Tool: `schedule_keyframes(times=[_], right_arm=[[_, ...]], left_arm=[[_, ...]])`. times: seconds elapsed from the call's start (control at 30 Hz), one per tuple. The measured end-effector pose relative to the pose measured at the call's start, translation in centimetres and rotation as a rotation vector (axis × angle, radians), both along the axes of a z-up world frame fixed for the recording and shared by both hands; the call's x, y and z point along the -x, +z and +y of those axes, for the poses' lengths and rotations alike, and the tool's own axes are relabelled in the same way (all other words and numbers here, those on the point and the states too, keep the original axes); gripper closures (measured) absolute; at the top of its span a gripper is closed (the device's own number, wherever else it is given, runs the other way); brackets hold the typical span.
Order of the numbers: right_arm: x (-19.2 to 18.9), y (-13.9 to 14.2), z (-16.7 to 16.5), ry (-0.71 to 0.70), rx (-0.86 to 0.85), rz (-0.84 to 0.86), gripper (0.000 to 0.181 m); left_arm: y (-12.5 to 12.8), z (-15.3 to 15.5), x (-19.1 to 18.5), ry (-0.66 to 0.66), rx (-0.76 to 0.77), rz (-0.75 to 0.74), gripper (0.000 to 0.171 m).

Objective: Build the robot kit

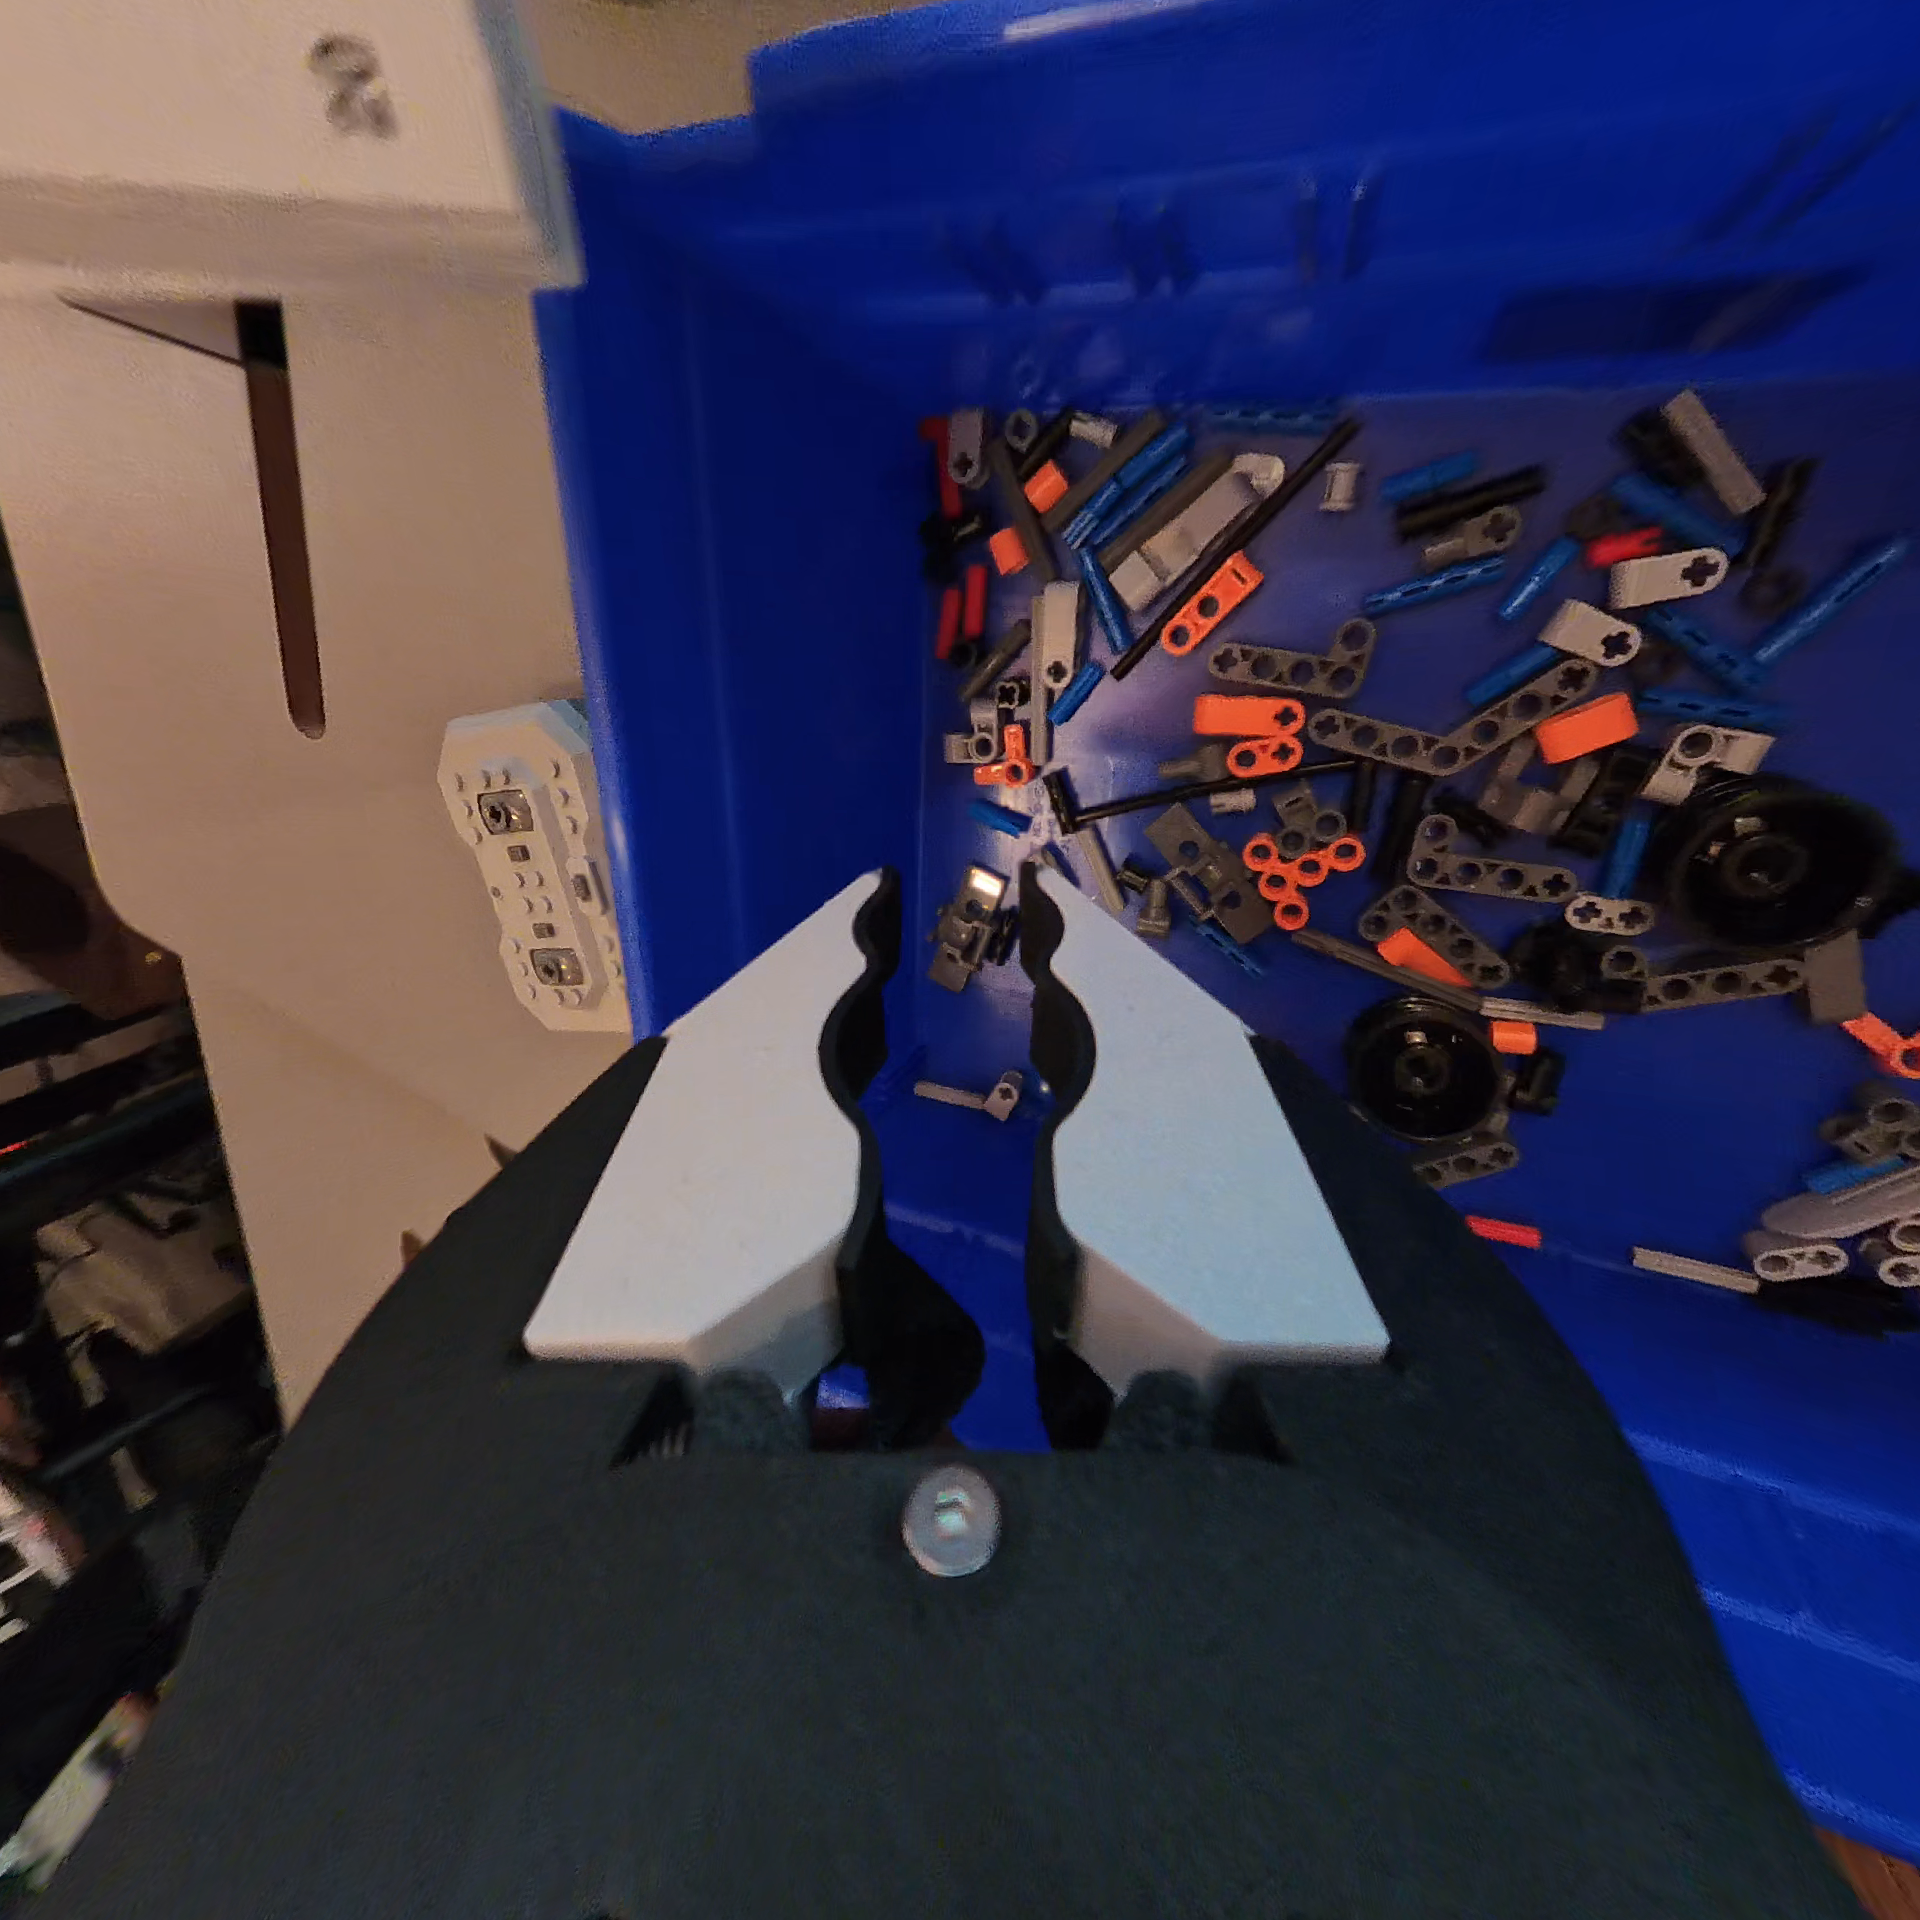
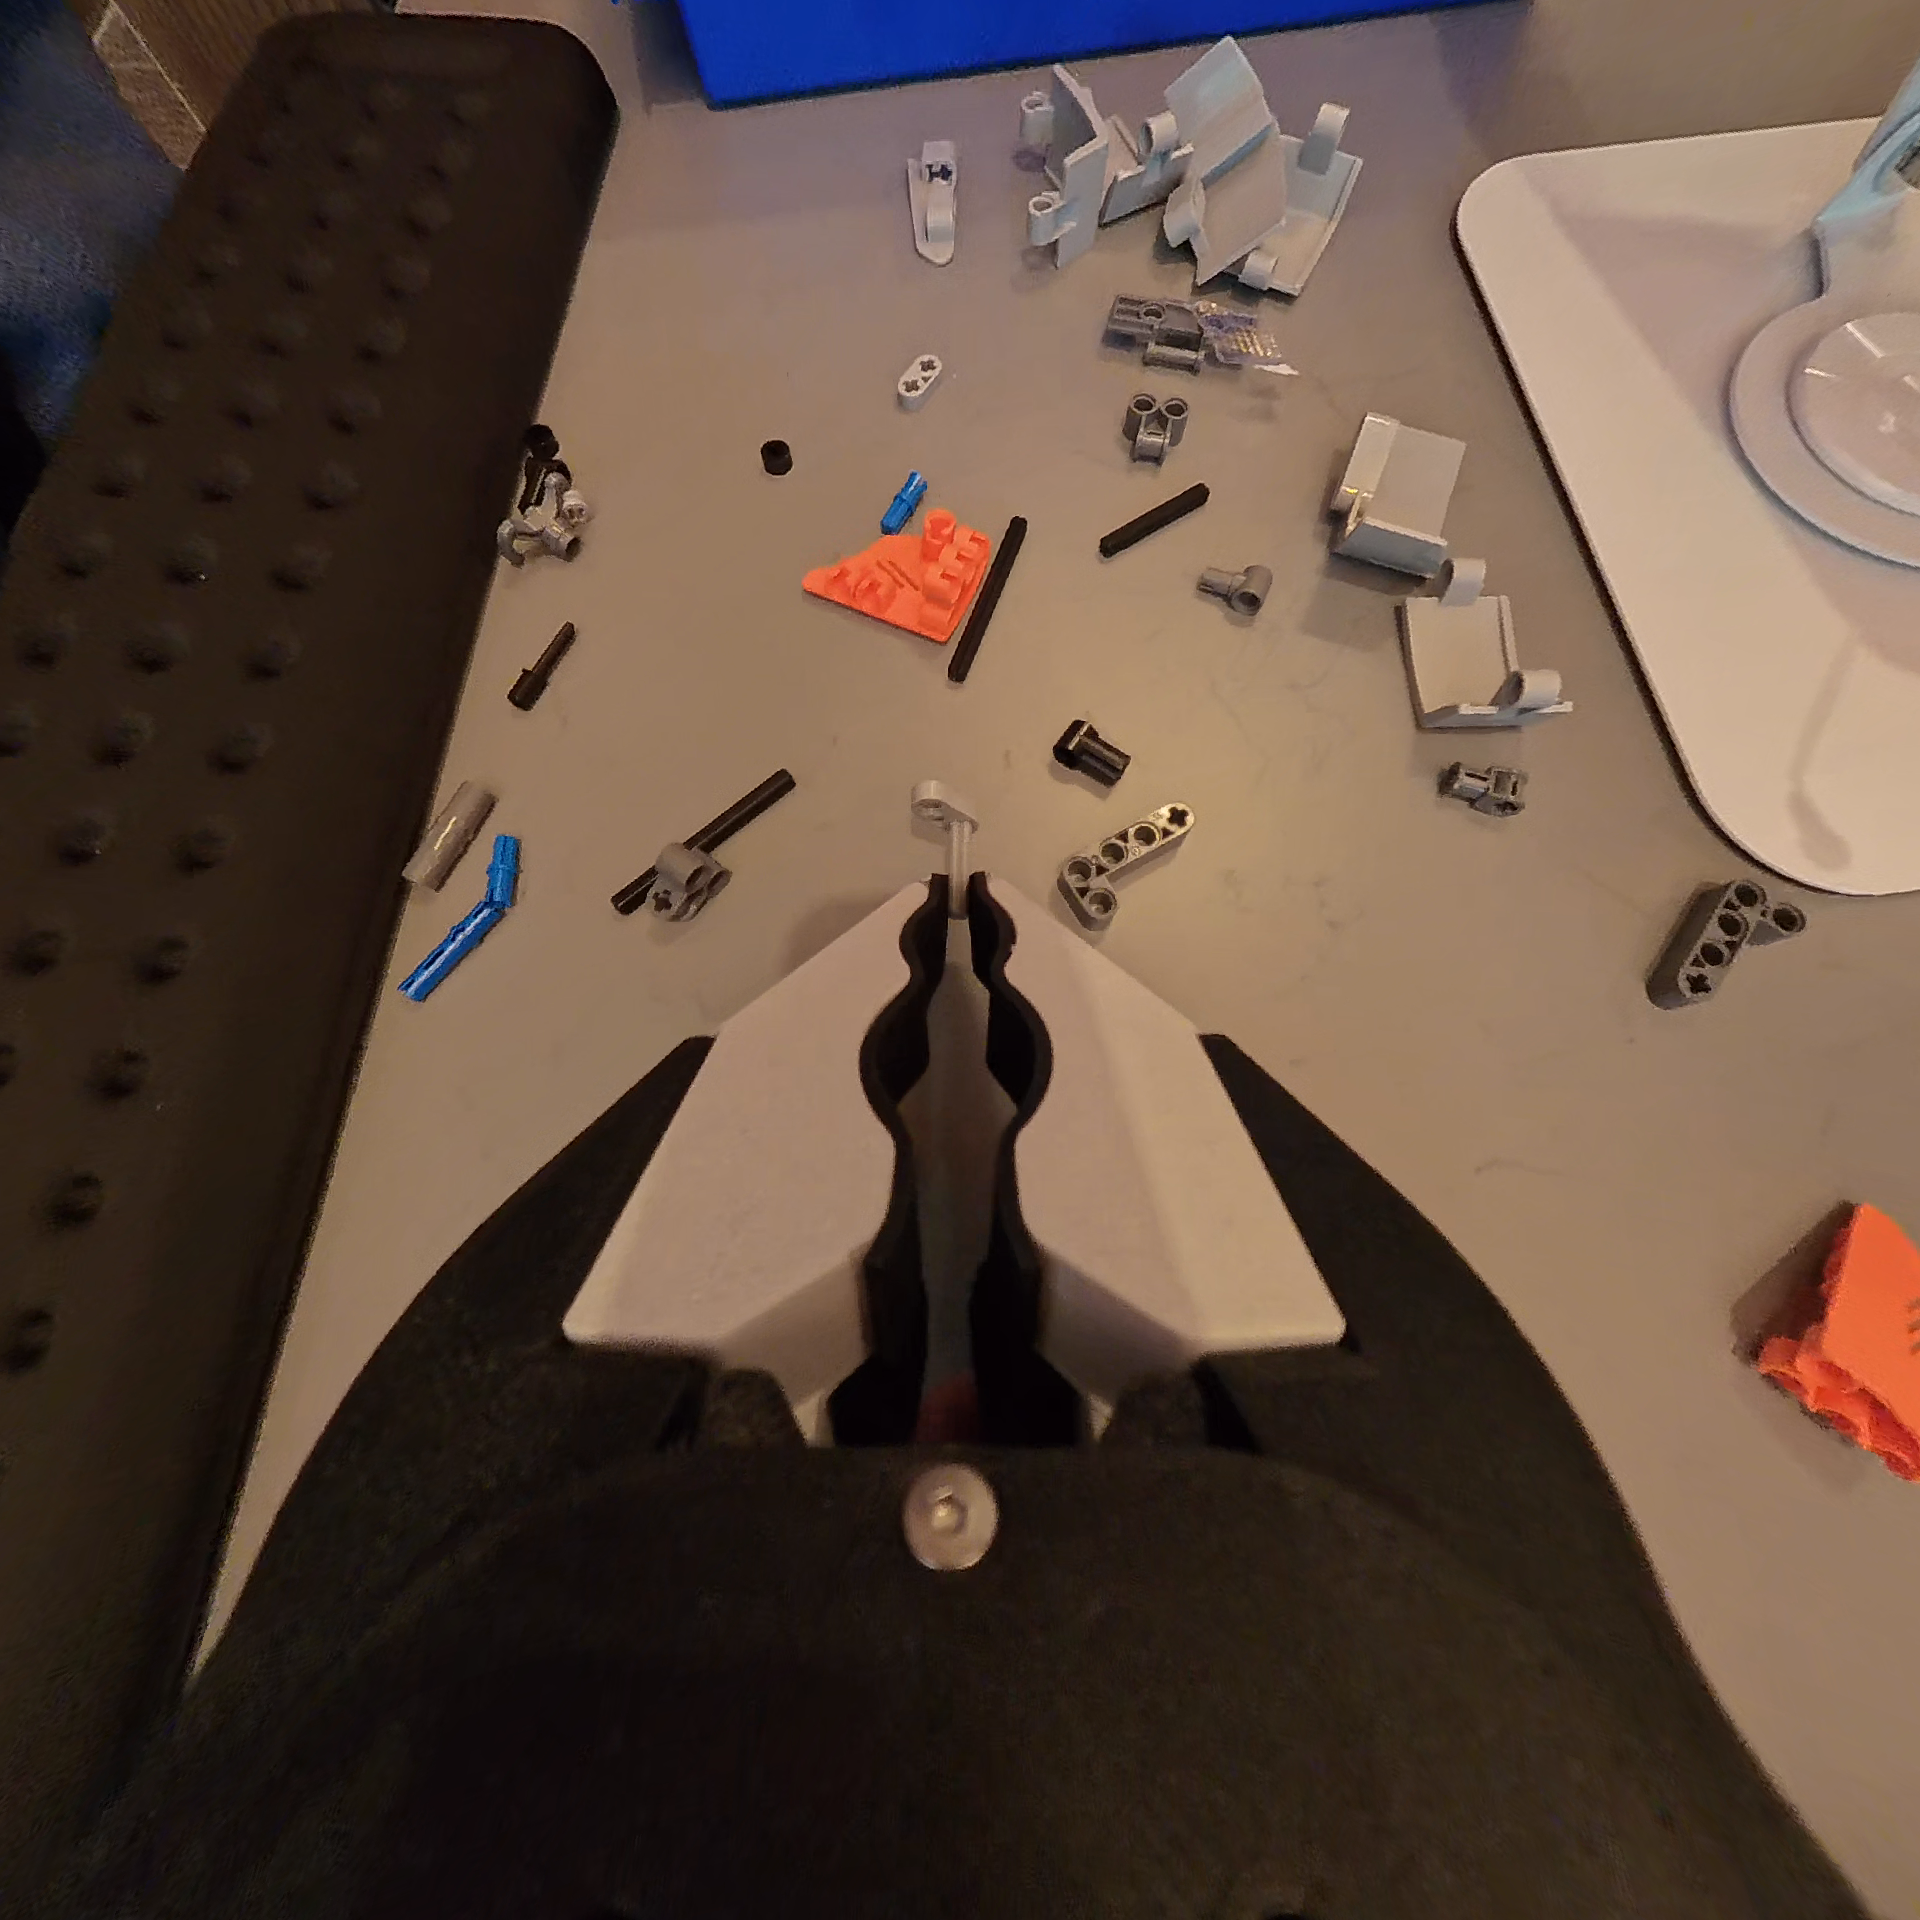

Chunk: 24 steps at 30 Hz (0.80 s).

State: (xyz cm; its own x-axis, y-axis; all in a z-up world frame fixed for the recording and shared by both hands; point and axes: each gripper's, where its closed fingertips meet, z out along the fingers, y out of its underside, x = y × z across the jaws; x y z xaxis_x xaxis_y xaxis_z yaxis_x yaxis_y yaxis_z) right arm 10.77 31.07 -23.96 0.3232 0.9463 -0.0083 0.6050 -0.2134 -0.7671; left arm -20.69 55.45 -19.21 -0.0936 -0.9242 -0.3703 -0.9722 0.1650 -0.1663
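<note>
Fingers of the right hand-held gripper (image 2: pixel 951 883) are pinching a thin grey pin (image 2: pixel 948 831), its ringed end sticking out past the tips over the counter (image 2: pixel 1195 1091) (a grey L-beam (image 2: pixel 1122 857) is lying just right). The left hand-held gripper (image 1: pixel 956 883) is hanging spread and empty inside a blue bin (image 1: pixel 779 623), a small grey piece (image 1: pixel 966 925) lying between its tips.

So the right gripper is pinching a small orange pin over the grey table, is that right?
Not quite: the right wrist view shows the right gripper shut on a small light grey pin piece, not an orange one. It is over the grey table.
</note>
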Motion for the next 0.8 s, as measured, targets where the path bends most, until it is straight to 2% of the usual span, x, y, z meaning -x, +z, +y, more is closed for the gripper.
schedule_keyframes(times=[0.13,0.3,0.43,0.63,0.73,0.8], right_arm=[[0.0,-0.4,0.2,-0.003,0.010,-0.004,0.180],[0.0,-0.6,0.2,-0.001,0.015,-0.002,0.180],[-0.1,-0.6,0.1,0.001,0.013,-0.004,0.180],[-0.2,-0.6,0.1,0.002,0.008,-0.004,0.180],[-0.2,-0.5,0.0,0.003,0.008,-0.004,0.180],[-0.2,-0.6,0.0,0.003,0.008,-0.004,0.180]], left_arm=[[0.2,0.6,-0.4,-0.002,0.008,-0.105,0.149],[-0.2,0.3,-2.8,-0.055,0.021,-0.246,0.145],[-1.8,-0.7,-4.4,-0.097,0.058,-0.245,0.137],[-4.6,-0.3,-5.6,-0.084,0.082,-0.214,0.127],[-5.4,-1.0,-5.8,-0.065,0.178,-0.215,0.115],[-5.4,-1.6,-6.0,-0.054,0.246,-0.232,0.113]])
